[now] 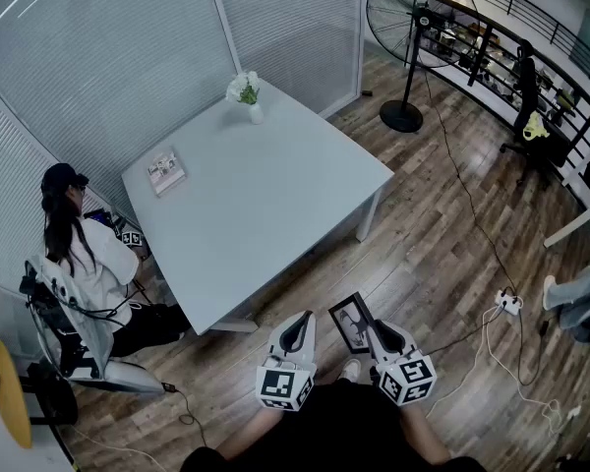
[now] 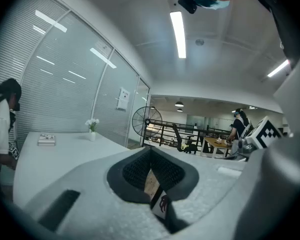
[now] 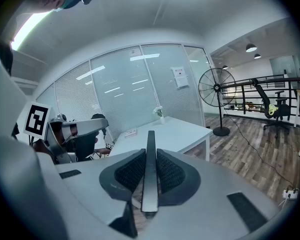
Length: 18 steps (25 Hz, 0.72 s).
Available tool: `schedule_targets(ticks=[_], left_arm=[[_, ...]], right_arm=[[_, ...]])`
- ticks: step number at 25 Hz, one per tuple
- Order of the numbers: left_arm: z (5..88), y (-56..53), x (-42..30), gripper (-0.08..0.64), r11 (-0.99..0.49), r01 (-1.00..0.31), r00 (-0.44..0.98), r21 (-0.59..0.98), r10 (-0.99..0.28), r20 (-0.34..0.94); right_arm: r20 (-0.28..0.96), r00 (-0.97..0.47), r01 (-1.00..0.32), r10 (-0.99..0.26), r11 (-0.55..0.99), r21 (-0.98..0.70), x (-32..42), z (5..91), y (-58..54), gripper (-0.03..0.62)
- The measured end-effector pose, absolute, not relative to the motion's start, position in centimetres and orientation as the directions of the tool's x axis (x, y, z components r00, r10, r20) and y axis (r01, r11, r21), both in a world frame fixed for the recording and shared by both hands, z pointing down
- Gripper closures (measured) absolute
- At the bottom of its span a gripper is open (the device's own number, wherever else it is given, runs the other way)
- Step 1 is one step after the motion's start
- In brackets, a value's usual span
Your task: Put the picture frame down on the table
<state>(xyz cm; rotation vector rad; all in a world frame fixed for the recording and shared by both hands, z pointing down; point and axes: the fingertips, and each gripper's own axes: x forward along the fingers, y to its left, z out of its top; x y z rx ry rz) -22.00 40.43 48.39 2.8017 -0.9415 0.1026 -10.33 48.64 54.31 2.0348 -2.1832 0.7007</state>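
Head view: table, wooden floor

One table, one picture frame, two claws, one fan.

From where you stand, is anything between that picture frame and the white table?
Nothing visible. The picture frame, clamped in the right gripper, is over wood floor short of the table. The table's near half is bare; a flower vase at its far corner and a small flat item near its left edge sit well aside.
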Motion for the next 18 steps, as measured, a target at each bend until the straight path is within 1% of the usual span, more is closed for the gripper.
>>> schedule_targets(ticks=[18], left_arm=[[48.4, 43.4, -19.0, 0.545, -0.782, -0.607, 0.795, 0.143, -0.591, 0.141]], right_arm=[[0.356, -0.12, -0.956, -0.927, 0.012, -0.292, -7.4, 54.2, 51.6, 0.518]])
